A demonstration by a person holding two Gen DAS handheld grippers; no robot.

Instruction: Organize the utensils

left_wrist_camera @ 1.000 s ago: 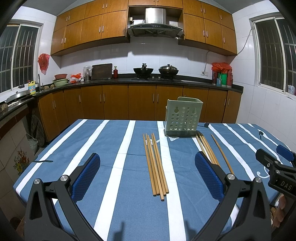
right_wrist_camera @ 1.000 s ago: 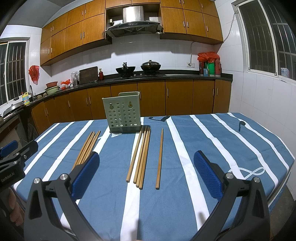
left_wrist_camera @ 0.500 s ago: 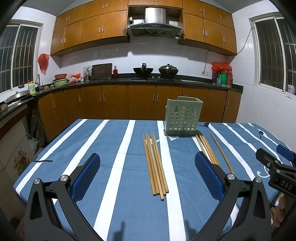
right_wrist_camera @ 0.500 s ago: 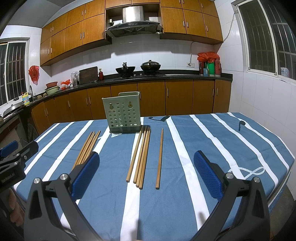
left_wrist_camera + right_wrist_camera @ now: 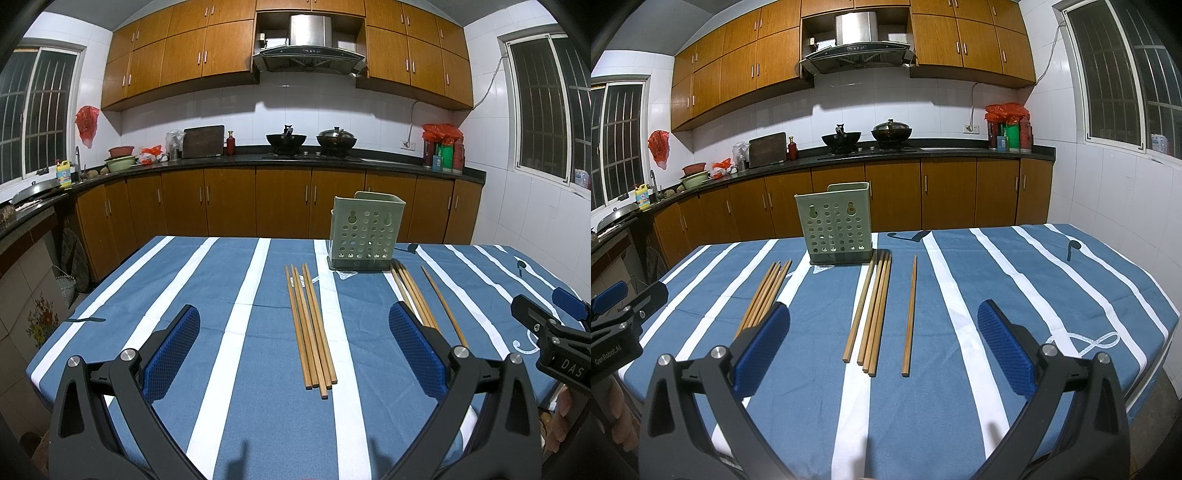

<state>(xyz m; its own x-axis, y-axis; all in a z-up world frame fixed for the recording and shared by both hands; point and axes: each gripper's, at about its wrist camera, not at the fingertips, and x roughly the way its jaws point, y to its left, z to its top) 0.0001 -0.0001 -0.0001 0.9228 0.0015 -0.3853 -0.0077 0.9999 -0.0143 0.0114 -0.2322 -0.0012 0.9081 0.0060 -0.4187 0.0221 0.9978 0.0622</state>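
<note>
A pale green perforated utensil holder [image 5: 364, 236] [image 5: 836, 225] stands upright at the far middle of the blue striped table [image 5: 147, 302]. A bundle of wooden chopsticks [image 5: 310, 325] lies ahead of my left gripper [image 5: 293, 347], which is open and empty. A second bundle [image 5: 413, 295] [image 5: 873, 310] and a single chopstick [image 5: 443, 306] [image 5: 910, 310] lie ahead of my right gripper [image 5: 882, 343], also open and empty. The first bundle also shows in the right wrist view [image 5: 766, 291]. Each gripper hovers over the near edge.
The right gripper's body [image 5: 554, 339] shows at the left view's right edge; the left gripper's body [image 5: 617, 325] at the right view's left edge. Kitchen counters and cabinets [image 5: 280, 199] stand behind the table. A tiled wall [image 5: 1108, 206] is on the right.
</note>
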